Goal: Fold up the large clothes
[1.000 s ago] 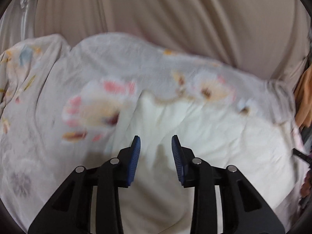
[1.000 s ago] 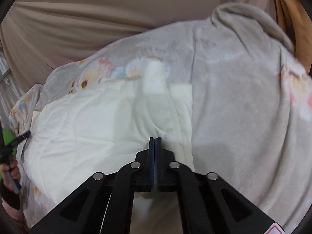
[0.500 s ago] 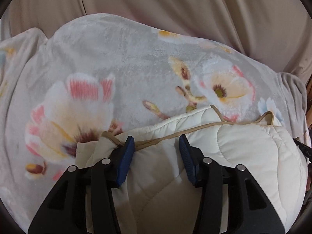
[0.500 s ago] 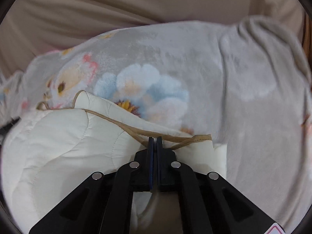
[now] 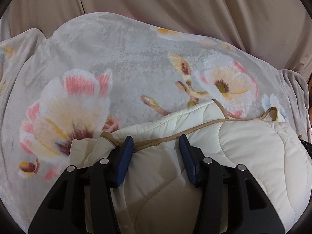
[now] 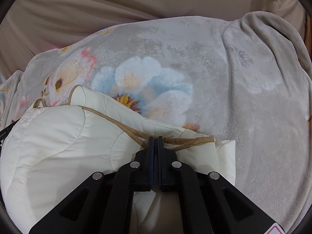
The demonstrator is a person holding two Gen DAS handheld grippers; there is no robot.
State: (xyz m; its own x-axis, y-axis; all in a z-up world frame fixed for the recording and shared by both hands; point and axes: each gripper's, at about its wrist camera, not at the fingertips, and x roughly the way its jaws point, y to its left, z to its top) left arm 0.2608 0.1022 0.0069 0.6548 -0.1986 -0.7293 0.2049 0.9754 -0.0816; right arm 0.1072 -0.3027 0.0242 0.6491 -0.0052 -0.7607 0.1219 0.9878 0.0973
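In the left wrist view, the left gripper (image 5: 156,143) stood with its blue pads (image 5: 124,157) spread apart, the jaws wide and clamping nothing. Between and under them lay the cream quilted garment (image 5: 243,156), folded over on itself, its tan trim (image 5: 161,141) running across just ahead of the fingertips. The garment rested on a grey floral blanket (image 5: 117,68), with a beige curtain (image 5: 175,9) hanging behind. In the right wrist view, the right gripper (image 6: 155,139) had its jaws pressed together, pinching the garment (image 6: 58,146) at the trimmed edge, where the trim (image 6: 187,140) bunched just beside the tips. The garment filled the lower left of this view, lying on the blanket (image 6: 243,97), and the curtain (image 6: 97,9) rose beyond.
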